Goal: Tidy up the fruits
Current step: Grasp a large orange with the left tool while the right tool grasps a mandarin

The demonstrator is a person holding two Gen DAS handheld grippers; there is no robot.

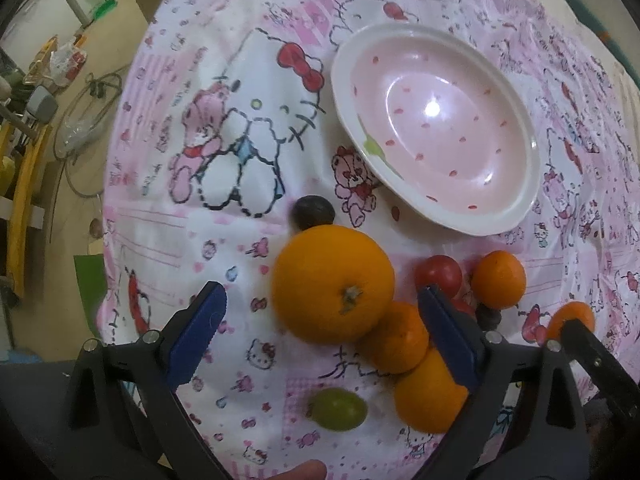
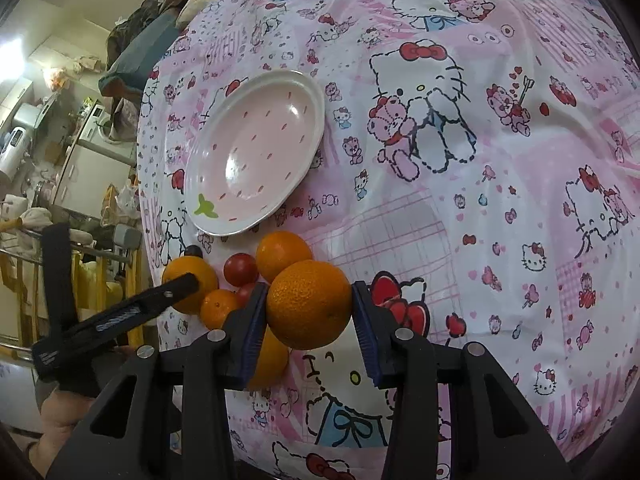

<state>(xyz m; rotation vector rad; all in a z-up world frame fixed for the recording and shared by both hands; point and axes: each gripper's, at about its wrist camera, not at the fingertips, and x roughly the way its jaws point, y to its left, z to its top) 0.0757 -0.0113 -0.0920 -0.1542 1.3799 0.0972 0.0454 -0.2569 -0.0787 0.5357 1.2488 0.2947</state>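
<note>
Right wrist view: my right tongs (image 2: pixel 310 312) are clamped on an orange (image 2: pixel 309 305), lifted off the fruit pile; plate (image 2: pixel 256 152) sits empty just beyond. I'd carry it level and release low in the dish. Left tongs (image 1: pixel 322 334) gape around the big orange (image 1: pixel 333 282) (no contact yet). Cloth print (image 2: pixel 424 128): Hello Kitty, no legible text.

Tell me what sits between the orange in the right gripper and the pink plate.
A smaller orange and a cherry tomato lie on the cloth between the held orange and the plate. The right gripper carries its fruit above them; lifted, nothing visible blocks it.
</note>
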